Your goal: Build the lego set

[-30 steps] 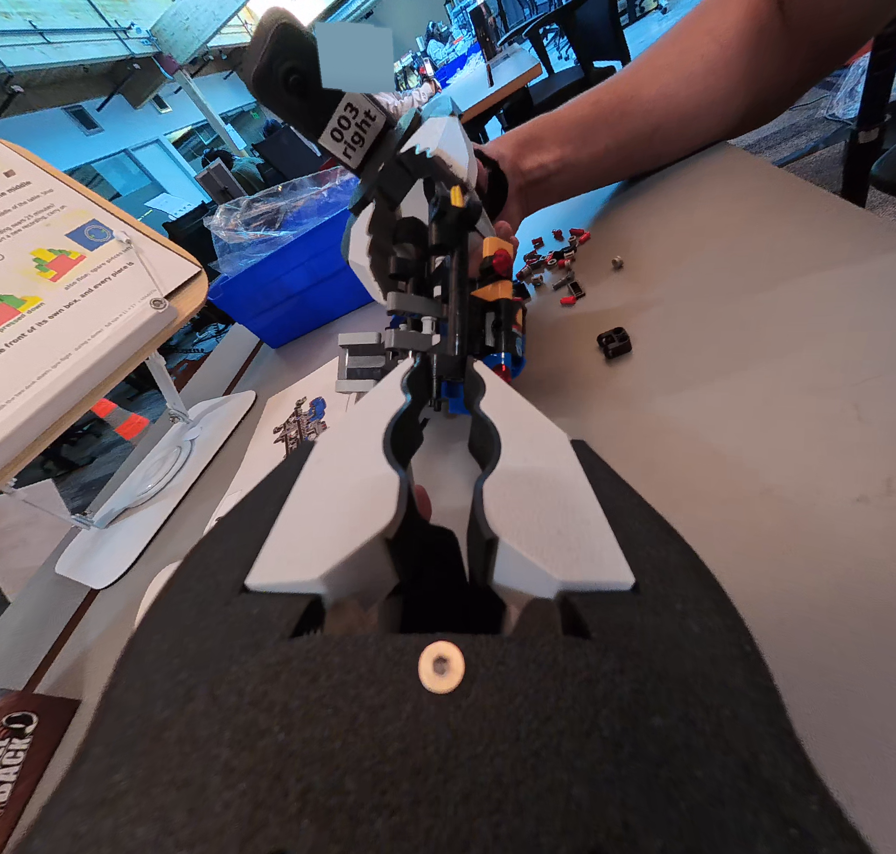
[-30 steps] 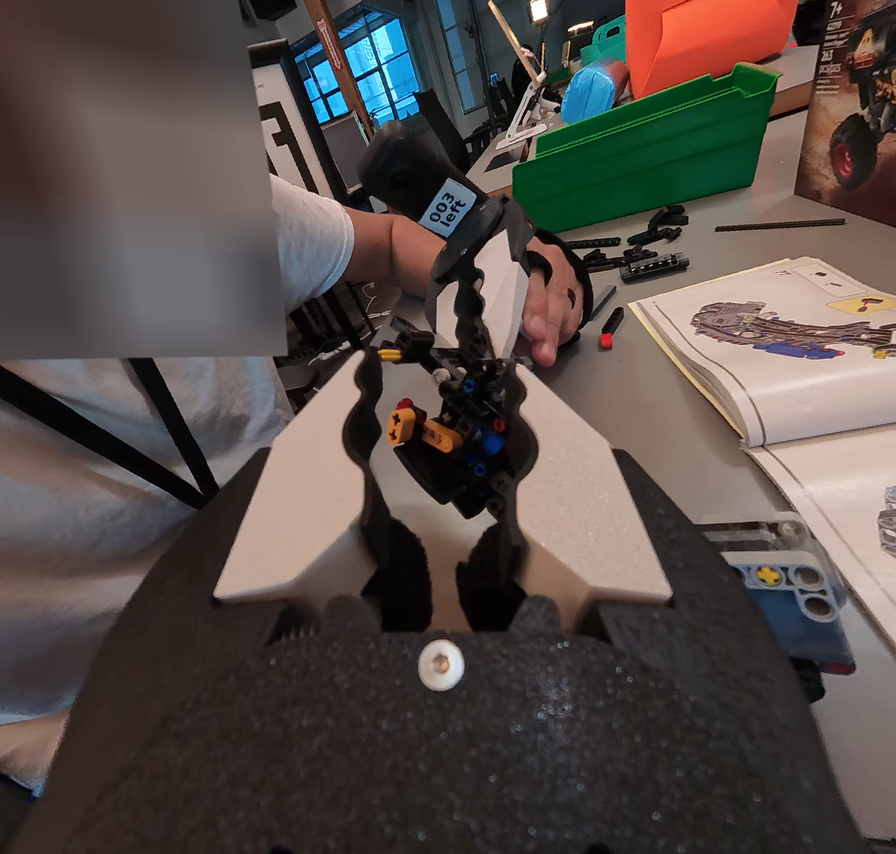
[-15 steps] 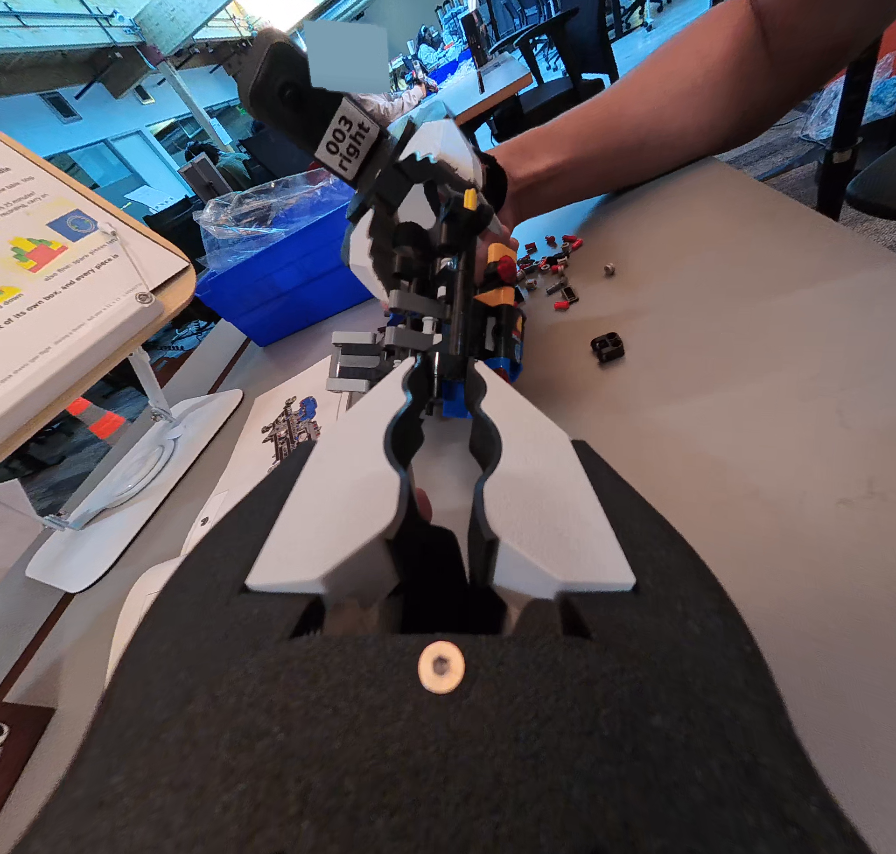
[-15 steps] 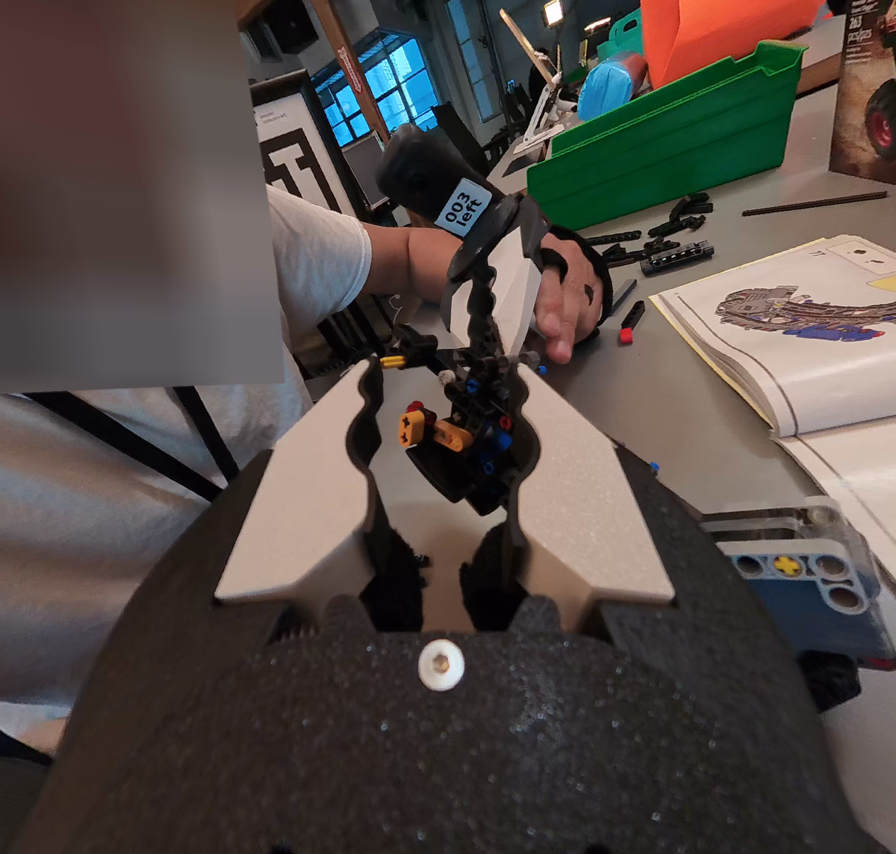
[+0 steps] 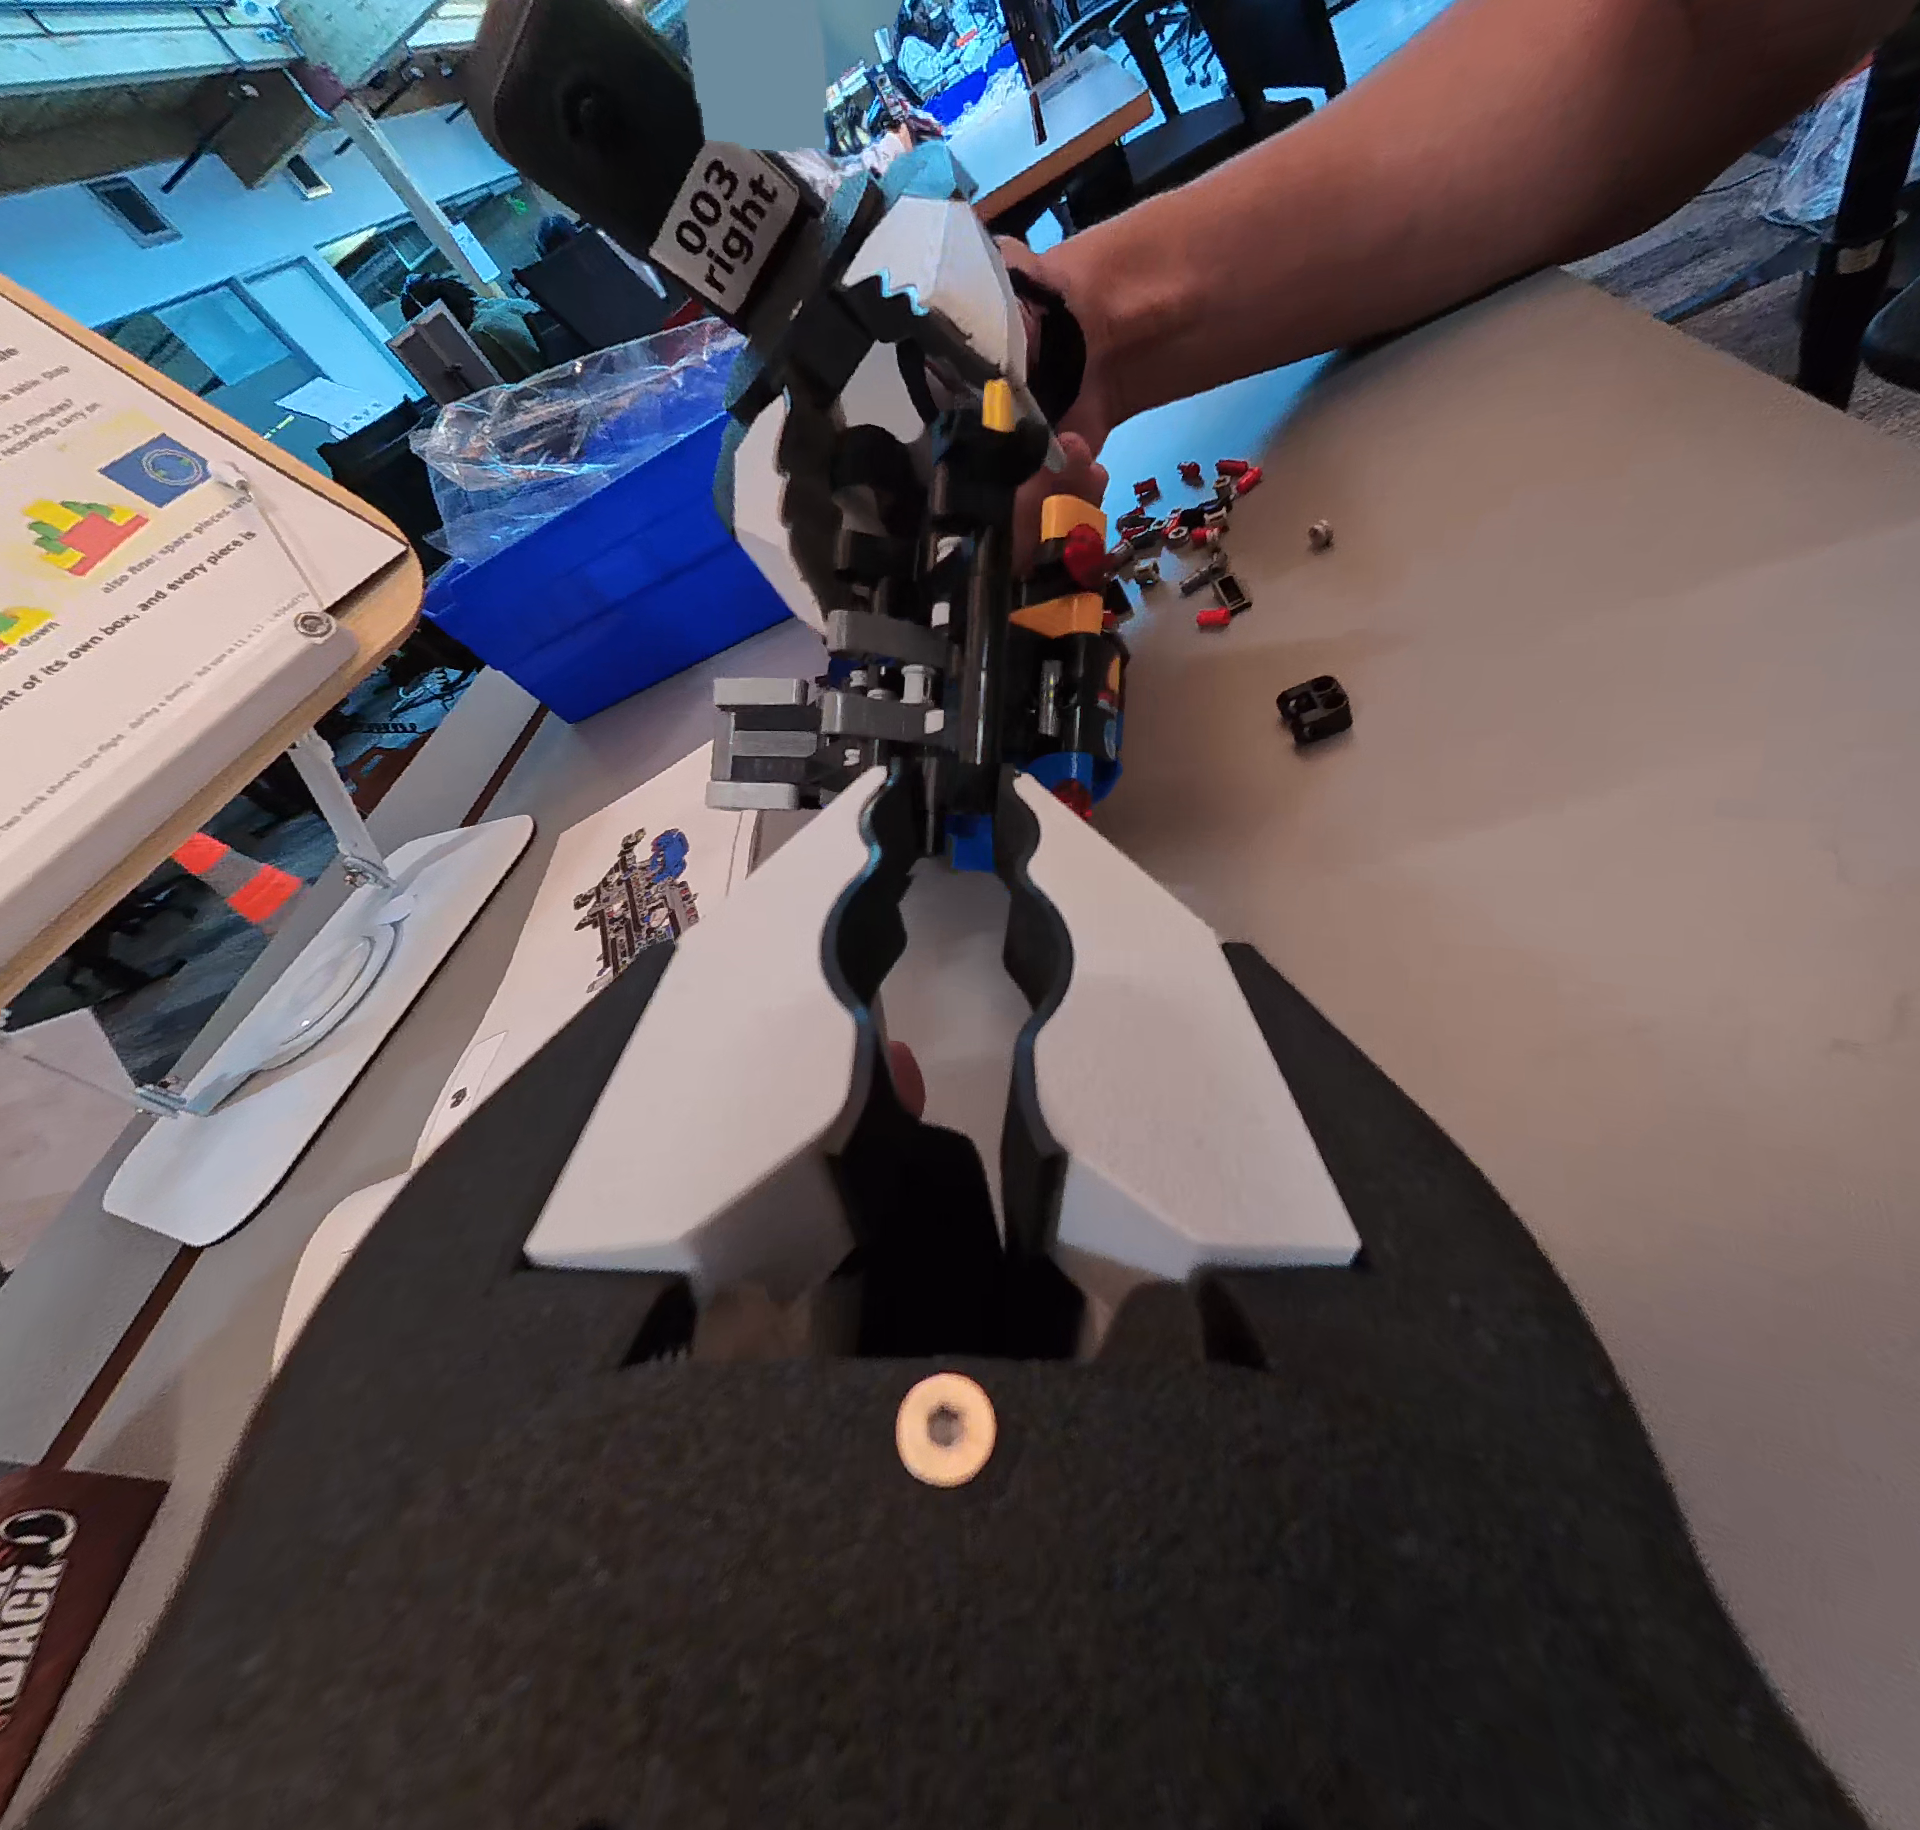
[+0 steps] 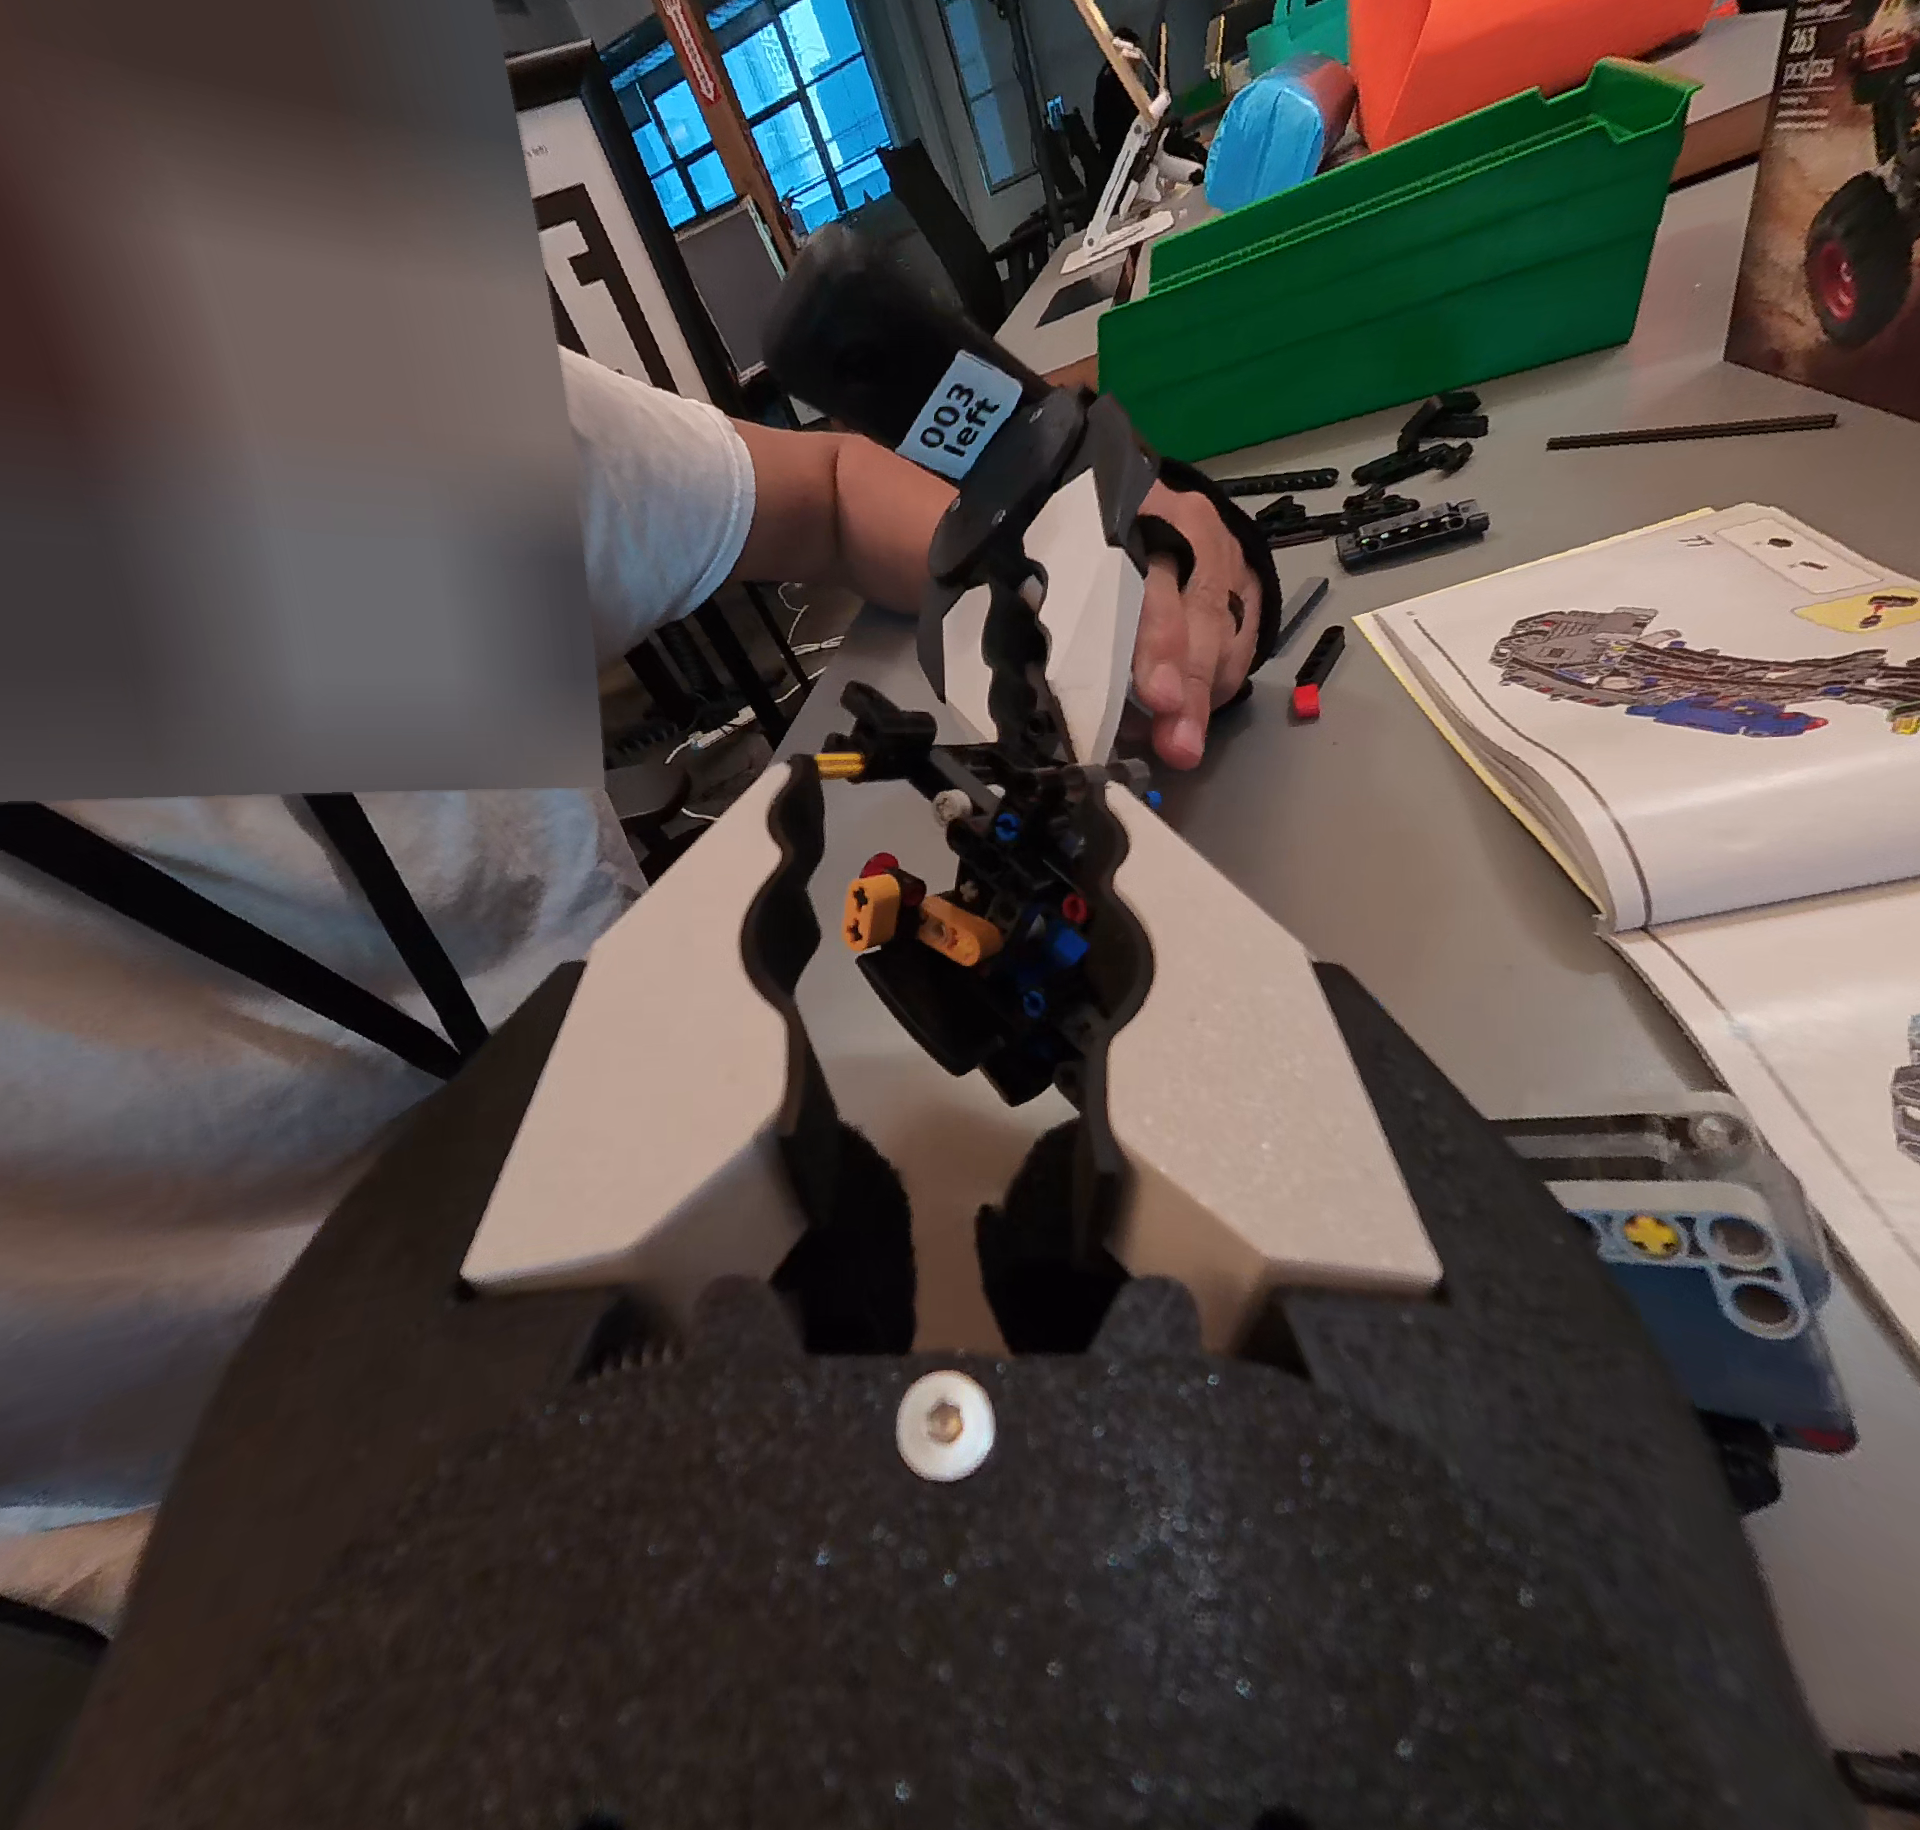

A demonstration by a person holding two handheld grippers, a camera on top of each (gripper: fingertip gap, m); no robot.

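A partly built lego assembly (image 5: pixel 966 658) of black, grey, blue and orange pieces is held up off the grey table between both grippers. My left gripper (image 5: pixel 940 814) is shut on its lower end. My right gripper (image 5: pixel 894 513) comes in from above on its upper part. In the right wrist view the assembly (image 6: pixel 997 949) sits between the fingers of my right gripper (image 6: pixel 956 793), pressed against the right-hand finger, with a yellow axle at the left fingertip. The left gripper (image 6: pixel 1023 700) shows beyond, pinching a black beam of the assembly.
Several small red and black loose parts (image 5: pixel 1195 544) and a black connector (image 5: pixel 1314 710) lie on the table. An open instruction booklet (image 6: pixel 1662 720), black beams (image 6: pixel 1403 523), a green bin (image 6: pixel 1403 253), a blue-grey lego piece (image 6: pixel 1683 1261), a blue bin (image 5: pixel 603 575) and a sheet stand (image 5: pixel 156 585) surround it.
Both grippers keep their hold on the assembly. The pair has shifted and tilted slightly over the table; the grip looks the same.
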